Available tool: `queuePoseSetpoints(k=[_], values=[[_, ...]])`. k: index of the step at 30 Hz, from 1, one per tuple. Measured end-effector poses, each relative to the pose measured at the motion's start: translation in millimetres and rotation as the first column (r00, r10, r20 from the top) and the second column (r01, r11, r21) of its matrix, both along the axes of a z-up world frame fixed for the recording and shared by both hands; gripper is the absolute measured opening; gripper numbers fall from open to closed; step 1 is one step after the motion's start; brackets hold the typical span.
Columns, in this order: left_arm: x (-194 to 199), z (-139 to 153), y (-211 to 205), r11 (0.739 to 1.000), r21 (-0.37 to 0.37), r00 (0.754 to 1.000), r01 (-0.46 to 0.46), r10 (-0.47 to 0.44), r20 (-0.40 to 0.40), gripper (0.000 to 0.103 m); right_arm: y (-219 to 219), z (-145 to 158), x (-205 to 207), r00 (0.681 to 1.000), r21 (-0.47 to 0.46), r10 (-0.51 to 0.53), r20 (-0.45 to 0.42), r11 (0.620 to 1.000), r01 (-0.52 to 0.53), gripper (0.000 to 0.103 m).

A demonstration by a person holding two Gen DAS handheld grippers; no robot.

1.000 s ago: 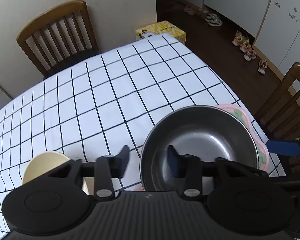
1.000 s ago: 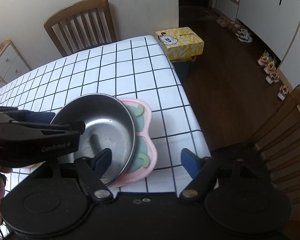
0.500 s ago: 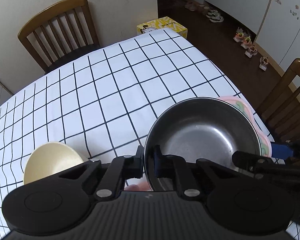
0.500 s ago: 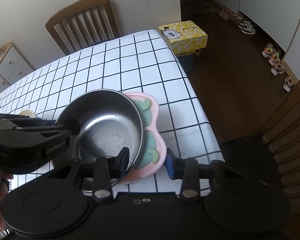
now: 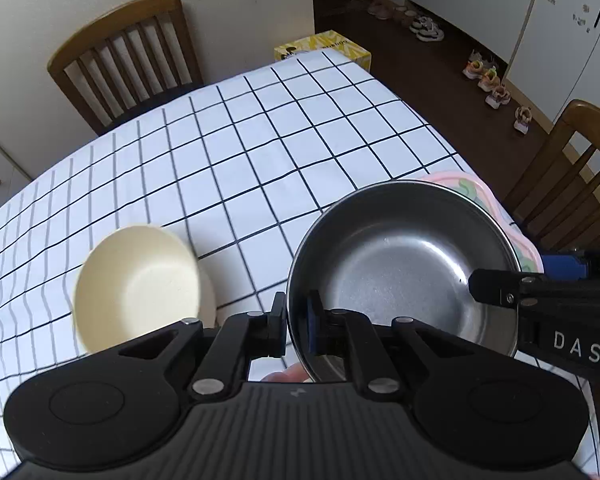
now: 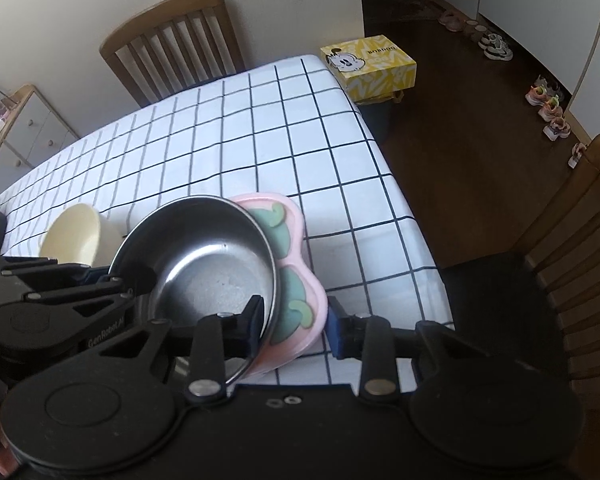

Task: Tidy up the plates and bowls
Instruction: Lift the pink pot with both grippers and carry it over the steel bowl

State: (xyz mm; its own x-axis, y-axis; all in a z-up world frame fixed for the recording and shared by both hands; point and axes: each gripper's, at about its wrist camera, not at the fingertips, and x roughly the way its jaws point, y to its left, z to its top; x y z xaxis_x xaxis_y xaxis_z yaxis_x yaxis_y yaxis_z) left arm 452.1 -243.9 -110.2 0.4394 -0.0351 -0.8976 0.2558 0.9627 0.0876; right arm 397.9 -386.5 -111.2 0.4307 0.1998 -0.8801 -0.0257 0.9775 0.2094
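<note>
Since a second ago: left gripper (image 5: pixel 298 322) closed from wide open onto the near rim of the steel bowl (image 5: pixel 400 276), fingers now nearly together with only the thin wall between them. Right gripper (image 6: pixel 296 326) narrowed from a wide spread to roughly half open, left finger inside the steel bowl, right finger outside the pink divided plate (image 6: pixel 296 280); straddling both rims, apparently not yet pinching, though contact hard to confirm. Steel bowl now tilted, near side raised, resting on the pink divided plate at the tabletop (image 5: pixel 260 152) corner nearest the camera. Probably means separating bowl from plate: bowl secured by the left, plate about to be taken or steadied by the right. Cream bowl (image 5: pixel 136 284) just left of the steel bowl, leaning on its side on the checked cloth, untouched.
</note>
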Motion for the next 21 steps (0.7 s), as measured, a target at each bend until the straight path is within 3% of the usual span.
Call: queuePoseSetpoints(k=[12,21], values=[[-69,57,36,1.000,-0.003,0.999,-0.016,0.016,0.043,0.008,26,52,-52,0.995,-0.010,0.065,0.072,0.998,-0.064,0.031],[-131,93,101,0.999,-0.016,0.998,-0.035,0.036,0.058,0.008,78,86,-106,0.988,-0.007,0.112,0.111,0.994,-0.111,0.031]])
